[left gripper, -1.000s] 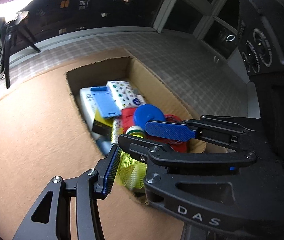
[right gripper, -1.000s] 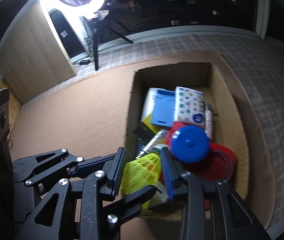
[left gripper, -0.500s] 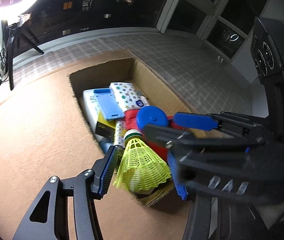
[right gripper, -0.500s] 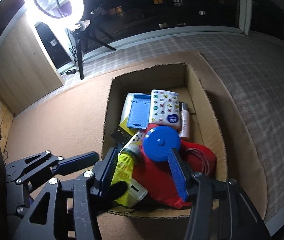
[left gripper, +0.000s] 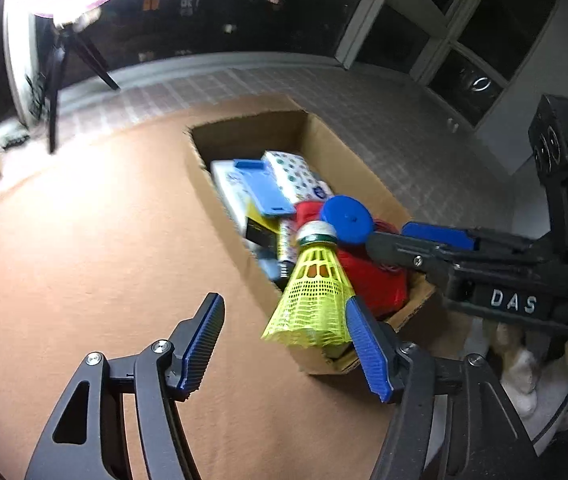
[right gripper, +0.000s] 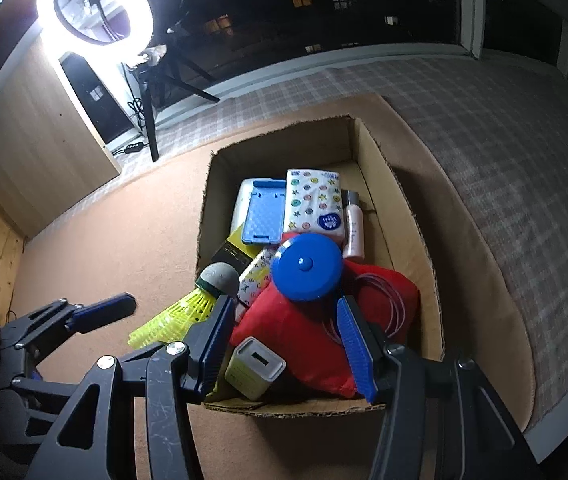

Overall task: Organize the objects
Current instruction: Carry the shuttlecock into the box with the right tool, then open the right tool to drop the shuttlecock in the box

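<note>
Your left gripper (left gripper: 284, 344) is opening: its right pad (left gripper: 366, 354) only brushes the skirt of the yellow shuttlecock (left gripper: 314, 300), the left pad stands clear. The shuttlecock leans across the near-left rim of the cardboard box (right gripper: 396, 184), cork inward, skirt overhanging outside. Your right gripper (right gripper: 284, 340) hangs open over the box's red pouch (right gripper: 304, 332), gripping nothing. Nudge the skirt inward before withdrawing, or it may tip outside the box.
</note>
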